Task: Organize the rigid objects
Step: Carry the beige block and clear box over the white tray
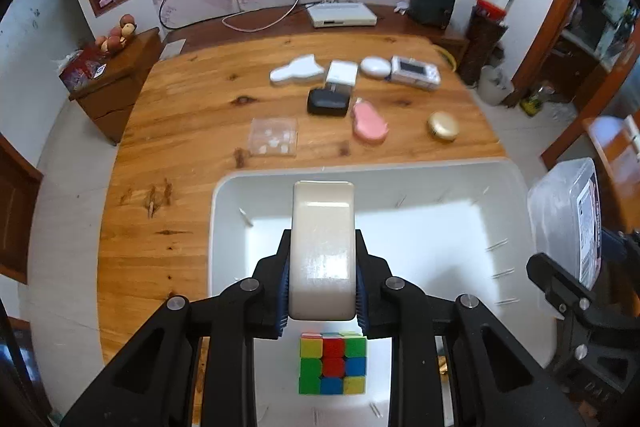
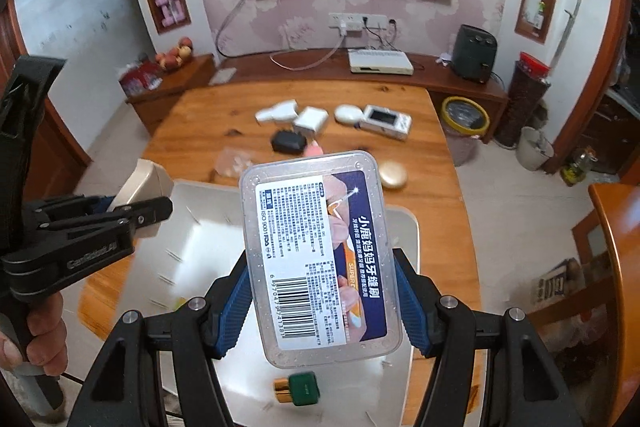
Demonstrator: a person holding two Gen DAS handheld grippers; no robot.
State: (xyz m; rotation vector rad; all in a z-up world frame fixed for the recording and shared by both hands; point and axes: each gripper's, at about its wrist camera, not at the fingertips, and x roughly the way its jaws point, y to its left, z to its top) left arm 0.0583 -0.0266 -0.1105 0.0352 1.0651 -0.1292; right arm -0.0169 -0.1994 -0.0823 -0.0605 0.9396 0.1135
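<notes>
My left gripper (image 1: 322, 287) is shut on a cream rectangular case (image 1: 322, 247) and holds it above the white bin (image 1: 460, 171). A colourful puzzle cube (image 1: 333, 363) lies in the bin below it. My right gripper (image 2: 326, 299) is shut on a clear plastic box with a blue label (image 2: 320, 251), held over the same bin (image 2: 408, 223). A green and gold object (image 2: 298, 389) lies on the bin floor. The left gripper (image 2: 136, 211) with the cream case (image 2: 140, 183) shows at the left of the right wrist view.
On the wooden table (image 1: 192, 115) beyond the bin lie a clear small box (image 1: 274, 137), a black case (image 1: 328, 101), a pink case (image 1: 369, 123), a gold round tin (image 1: 443, 126), several white items (image 1: 342, 73) and a white device (image 1: 416, 73).
</notes>
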